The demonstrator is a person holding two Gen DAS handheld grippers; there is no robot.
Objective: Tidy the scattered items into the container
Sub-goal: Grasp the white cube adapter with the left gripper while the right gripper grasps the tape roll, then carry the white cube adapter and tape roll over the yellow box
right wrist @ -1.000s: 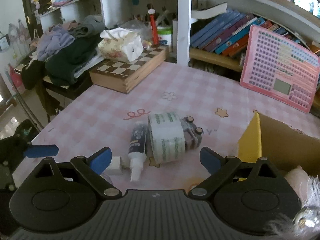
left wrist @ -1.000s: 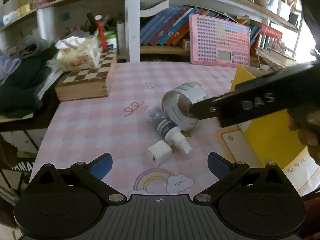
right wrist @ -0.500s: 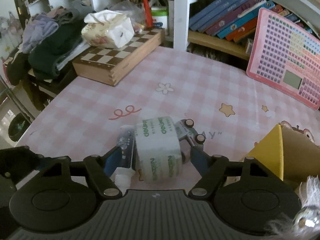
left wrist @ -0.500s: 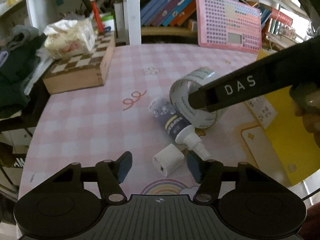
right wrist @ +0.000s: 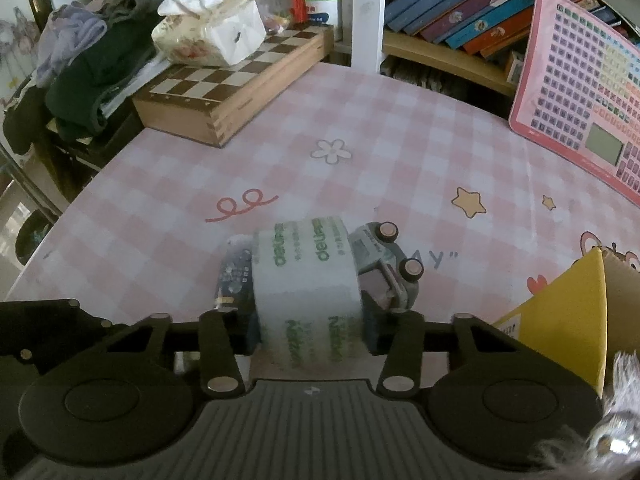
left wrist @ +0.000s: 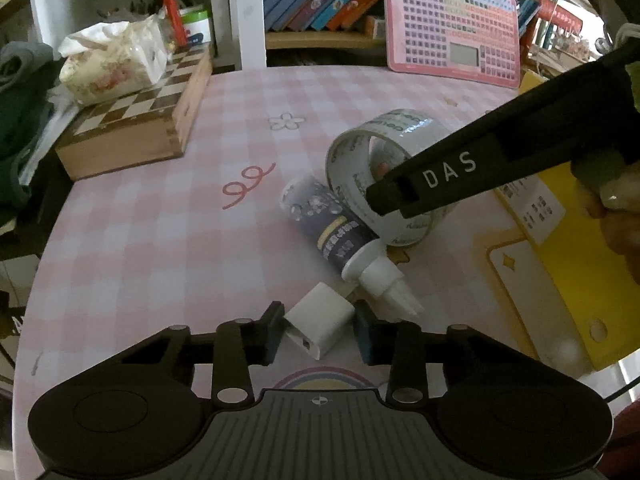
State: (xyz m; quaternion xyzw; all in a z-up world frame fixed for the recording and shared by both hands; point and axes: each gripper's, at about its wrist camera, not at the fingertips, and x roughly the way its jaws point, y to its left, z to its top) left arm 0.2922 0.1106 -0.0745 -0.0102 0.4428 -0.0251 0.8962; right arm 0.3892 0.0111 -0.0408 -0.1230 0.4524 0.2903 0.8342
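Observation:
In the left wrist view my left gripper (left wrist: 319, 334) is shut on a white charger cube (left wrist: 319, 325) on the pink checked table. Beyond it lie a dark spray bottle (left wrist: 340, 236) and a tape roll (left wrist: 384, 176). In the right wrist view my right gripper (right wrist: 310, 330) is shut on the tape roll (right wrist: 308, 280), fingers on both its flat sides. The spray bottle (right wrist: 236, 280) lies left of the roll and a toy car (right wrist: 384, 268) lies on its side to the right. The yellow cardboard box (right wrist: 560, 316) stands at the right, and also shows in the left wrist view (left wrist: 560, 236).
A wooden chessboard box (right wrist: 228, 92) with a tissue pack (right wrist: 208, 32) sits at the table's far left. A pink keyboard toy (right wrist: 580, 92) leans against the bookshelf at the back right. Clothes (right wrist: 80, 64) are piled beyond the table's left edge.
Both grippers moved forward and down and closed: the left onto the white charger cube, the right onto the tape roll. Both were wide open a second ago.

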